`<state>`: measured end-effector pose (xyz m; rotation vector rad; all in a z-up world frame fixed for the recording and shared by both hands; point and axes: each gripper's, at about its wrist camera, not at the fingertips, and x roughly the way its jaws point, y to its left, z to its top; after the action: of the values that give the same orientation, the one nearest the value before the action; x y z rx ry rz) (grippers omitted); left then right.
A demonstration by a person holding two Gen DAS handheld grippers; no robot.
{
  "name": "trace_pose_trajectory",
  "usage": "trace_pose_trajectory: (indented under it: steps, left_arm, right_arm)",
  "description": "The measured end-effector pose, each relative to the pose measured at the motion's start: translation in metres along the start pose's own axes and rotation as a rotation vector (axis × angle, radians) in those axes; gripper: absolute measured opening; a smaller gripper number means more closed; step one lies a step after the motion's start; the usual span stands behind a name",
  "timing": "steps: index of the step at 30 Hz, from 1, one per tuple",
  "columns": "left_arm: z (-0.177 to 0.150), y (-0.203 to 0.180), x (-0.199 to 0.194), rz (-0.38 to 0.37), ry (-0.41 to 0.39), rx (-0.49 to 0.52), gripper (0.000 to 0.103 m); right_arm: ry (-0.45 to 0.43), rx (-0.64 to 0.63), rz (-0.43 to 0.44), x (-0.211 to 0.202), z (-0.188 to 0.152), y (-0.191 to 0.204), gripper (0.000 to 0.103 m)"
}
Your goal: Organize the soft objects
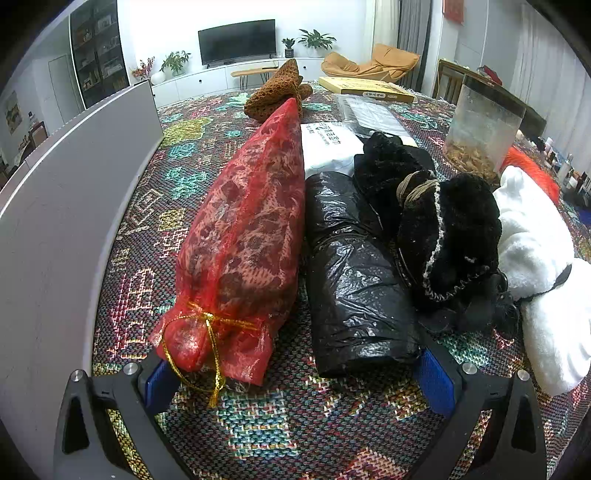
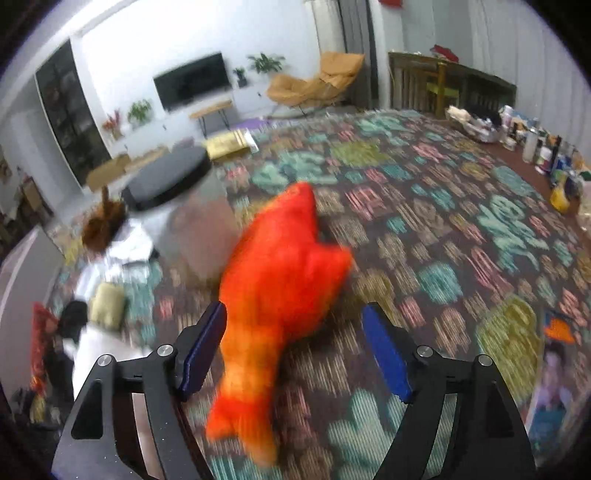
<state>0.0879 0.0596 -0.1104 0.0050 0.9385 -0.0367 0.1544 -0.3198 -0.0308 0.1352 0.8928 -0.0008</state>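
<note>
Orange plush fish [image 2: 280,291] between spread right gripper [image 2: 295,350] pads — unpinched, left gripper [image 1: 299,380] wide open — empty.

You face white back wall [image 1: 166,26], wall-mounted black TV [image 1: 237,41] above long white low cabinet [image 1: 207,79]. Potted plants [image 1: 175,62] on cabinet top, more right of TV. Dark glass-front bookcase [image 1: 96,51] at left wall. Small wooden side table [image 1: 255,73] on hairpin legs before cabinet. Tan lounge chair [image 1: 373,62] beside grey curtain [image 1: 410,26]. Your work surface: multicoloured woven cloth [image 1: 295,424]. Wooden chair [image 2: 441,86] at far right edge. Even, cool indoor light; right wrist view motion-blurred.
</note>
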Motion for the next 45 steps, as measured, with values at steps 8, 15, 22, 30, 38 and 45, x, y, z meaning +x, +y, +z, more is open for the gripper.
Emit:
trace_pose_trajectory:
  steps: [8,15,22,30,38,45]
  left_arm:
    - [0.0,0.0,0.0,0.0,0.0,0.0,0.103]
    - [0.0,0.0,0.0,0.0,0.0,0.0,0.103]
    - [0.0,0.0,0.0,-0.001,0.0,0.0,0.103]
    - [0.0,0.0,0.0,0.0,-0.001,-0.001,0.103]
    - [0.0,0.0,0.0,-0.001,-0.001,0.0,0.103]
    - [0.0,0.0,0.0,-0.001,-0.001,0.0,0.103]
  right_arm:
    - [0.142,-0.16,-0.051,0.018,-0.054,0.032,0.08]
    - [0.06,-0.097,-0.131,0.05,-0.013,0.01,0.081]
    - [0.025,-0.037,-0.142,0.062,-0.004,0.0,0.092]
    - [0.027,-0.024,-0.121,0.062,-0.002,-0.002,0.093]
    - [0.027,-0.023,-0.119,0.063,-0.002,-0.002,0.093]
    - [0.027,-0.023,-0.119,0.063,-0.002,-0.002,0.093]
